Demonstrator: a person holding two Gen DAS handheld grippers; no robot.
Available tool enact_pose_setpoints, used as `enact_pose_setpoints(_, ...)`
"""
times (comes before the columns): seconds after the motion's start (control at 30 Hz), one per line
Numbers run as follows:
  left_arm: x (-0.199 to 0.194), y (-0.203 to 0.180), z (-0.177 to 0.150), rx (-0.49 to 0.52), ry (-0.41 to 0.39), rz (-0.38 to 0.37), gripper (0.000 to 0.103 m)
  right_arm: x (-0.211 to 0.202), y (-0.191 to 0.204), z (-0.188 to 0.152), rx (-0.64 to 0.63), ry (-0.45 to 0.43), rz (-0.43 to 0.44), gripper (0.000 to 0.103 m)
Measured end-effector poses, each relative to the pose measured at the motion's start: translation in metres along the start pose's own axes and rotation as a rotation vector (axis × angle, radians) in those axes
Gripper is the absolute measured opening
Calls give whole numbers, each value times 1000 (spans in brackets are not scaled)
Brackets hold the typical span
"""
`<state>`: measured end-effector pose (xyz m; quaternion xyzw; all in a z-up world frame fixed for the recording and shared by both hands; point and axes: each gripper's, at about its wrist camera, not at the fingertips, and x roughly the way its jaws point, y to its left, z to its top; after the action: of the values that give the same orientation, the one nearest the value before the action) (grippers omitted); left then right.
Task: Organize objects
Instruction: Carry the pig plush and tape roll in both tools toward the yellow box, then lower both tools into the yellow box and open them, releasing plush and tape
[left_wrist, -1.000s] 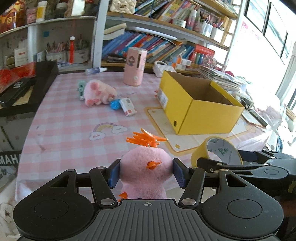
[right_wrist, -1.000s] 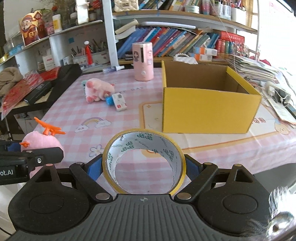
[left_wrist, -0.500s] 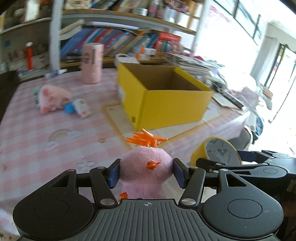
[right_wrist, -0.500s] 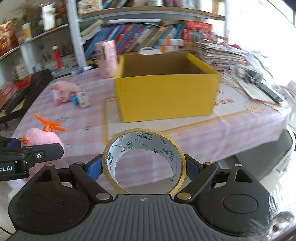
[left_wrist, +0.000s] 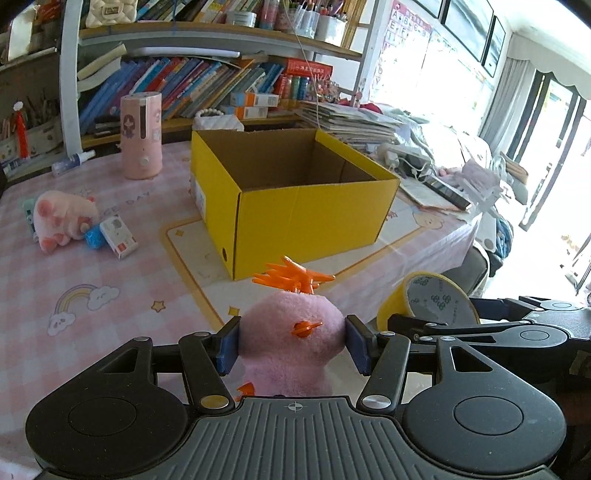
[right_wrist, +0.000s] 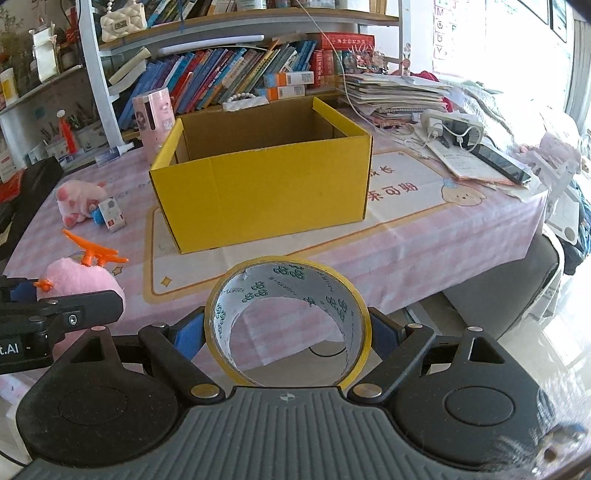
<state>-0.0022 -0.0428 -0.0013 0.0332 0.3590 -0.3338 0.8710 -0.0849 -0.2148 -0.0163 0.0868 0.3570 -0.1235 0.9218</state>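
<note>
Pink-checked worktop: open yellow cardboard box at 12 o'clock; left tool pinches pink plush chick, right tool pinches yellow tape roll, apparently for boxing.

Pink-check table ahead of both grippers carries open yellow box straight ahead, pink cylinder behind box's left corner, & far left a pink plush pig touching small white box, w/ papers far right.

A fluffy pink plush chick with orange plastic crest sits upright, pinched between the left claw's blue pads. A yellow tape roll stands on edge, clamped in the right claw. Beyond both stands the open yellow cardboard box.
</note>
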Motion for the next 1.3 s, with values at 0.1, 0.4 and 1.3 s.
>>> enact_pose_setpoints(0.1, 5, -2, 5, 1, -5, 3, 57, 5, -2, 6, -8, 1, 3, 87)
enact_pose_setpoints(0.4, 15, -14, 24, 45, -66, 12, 57, 19, -13, 26, -32, -6, 1, 87)
enact_pose_setpoints(1.3, 102, -35, 129, 50, -225, 164, 57, 83, -63, 194, -109, -290, 149, 87)
